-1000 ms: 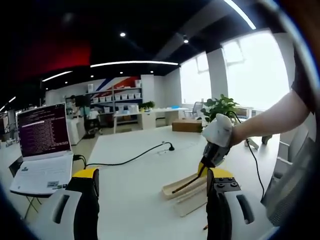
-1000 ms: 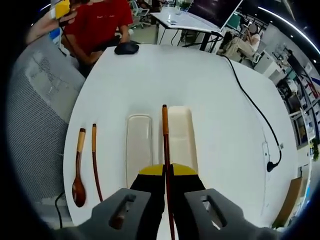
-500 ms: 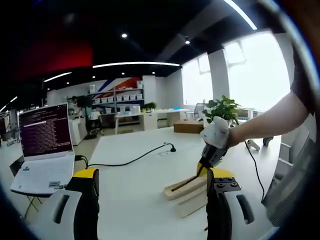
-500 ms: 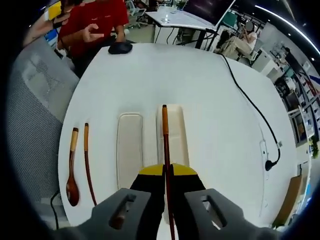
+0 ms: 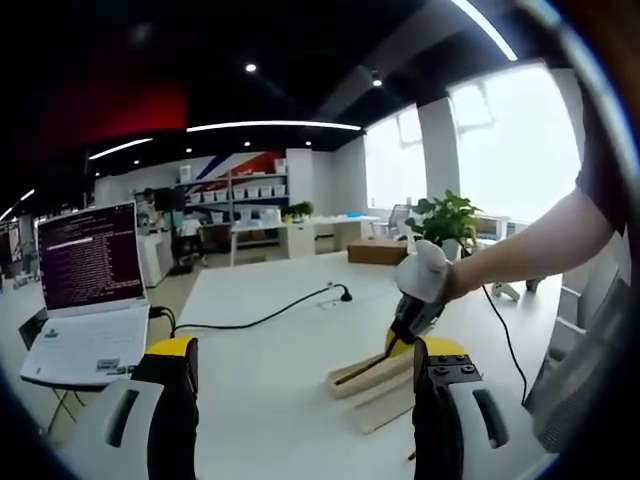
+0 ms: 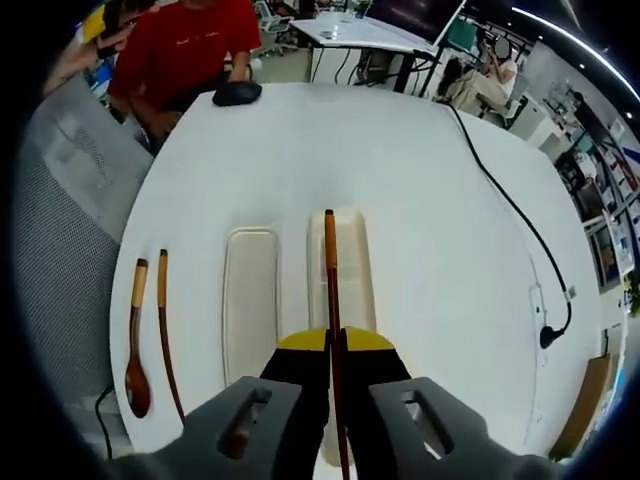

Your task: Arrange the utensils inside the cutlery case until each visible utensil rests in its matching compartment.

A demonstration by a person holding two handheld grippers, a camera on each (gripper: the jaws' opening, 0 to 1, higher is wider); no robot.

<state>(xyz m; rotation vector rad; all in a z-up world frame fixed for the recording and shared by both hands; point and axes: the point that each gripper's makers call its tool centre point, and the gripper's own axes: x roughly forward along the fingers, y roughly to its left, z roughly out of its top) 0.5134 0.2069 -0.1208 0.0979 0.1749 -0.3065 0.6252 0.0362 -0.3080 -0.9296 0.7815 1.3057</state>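
Right gripper [image 6: 333, 345]: its two yellow-tipped jaws are pinched tight on a long dark brown wooden chopstick [image 6: 330, 290]; it also shows in the left gripper view [image 5: 400, 338], held by a hand in a white glove [image 5: 422, 275]
Held chopstick: it points forward over the open cream plastic cutlery case [image 6: 340, 262]; its far tip sits near the far end of the case, along the left side
Cutlery case: a long cream tray on the round white table [image 6: 420, 200]; in the left gripper view it is a pale box [image 5: 365, 372] with the chopstick leaning down into it
Lid: a flat cream case lid [image 6: 250, 300] lies just beside the case, on its left
Other chopstick: a second dark brown chopstick [image 6: 164, 320] lies on the table, well apart from the case, near the table edge
Spoon: a dark brown wooden spoon with a pale handle end [image 6: 135, 340] lies just beside that chopstick
Left gripper [image 5: 300, 400]: its yellow-tipped jaws stand wide apart with nothing between them, above the table
Table things: an open white laptop [image 5: 85, 300] with a dark screen, a black cable [image 5: 260, 318], and a black computer mouse [image 6: 237, 93] at the far edge
Person: someone in a red shirt [image 6: 185, 50] sits at the far side
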